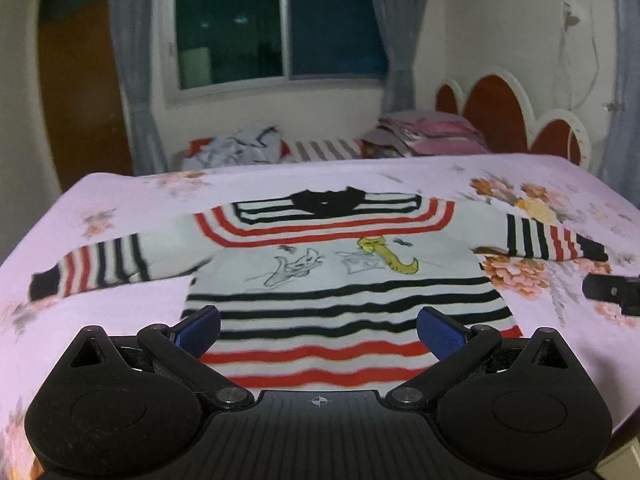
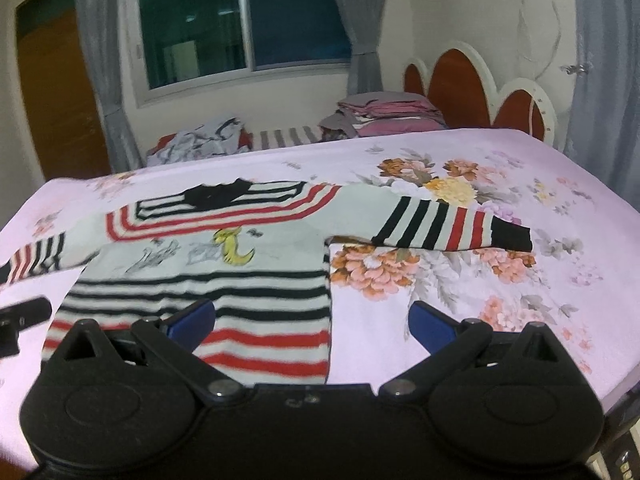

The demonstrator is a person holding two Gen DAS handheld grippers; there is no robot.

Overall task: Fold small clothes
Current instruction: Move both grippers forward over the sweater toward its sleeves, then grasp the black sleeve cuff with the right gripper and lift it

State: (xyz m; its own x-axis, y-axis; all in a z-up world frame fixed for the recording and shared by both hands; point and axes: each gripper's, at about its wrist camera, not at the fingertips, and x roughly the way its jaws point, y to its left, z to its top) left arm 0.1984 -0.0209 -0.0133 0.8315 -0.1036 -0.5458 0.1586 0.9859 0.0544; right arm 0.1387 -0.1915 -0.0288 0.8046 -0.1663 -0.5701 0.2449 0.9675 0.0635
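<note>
A small white sweater with red and black stripes and cartoon prints lies flat, face up, on a pink floral sheet, both sleeves spread sideways. It also shows in the right wrist view. My left gripper is open and empty, above the sweater's bottom hem at its middle. My right gripper is open and empty, above the hem's right corner, one finger over the cloth and one over the sheet. The right sleeve reaches toward the right. Each gripper's tip shows at the edge of the other's view.
The bed's near edge runs just under the grippers. At the far side lie a crumpled grey garment, a striped cloth and a stack of folded pink and grey clothes. A red scalloped headboard stands at the right; a window and curtains behind.
</note>
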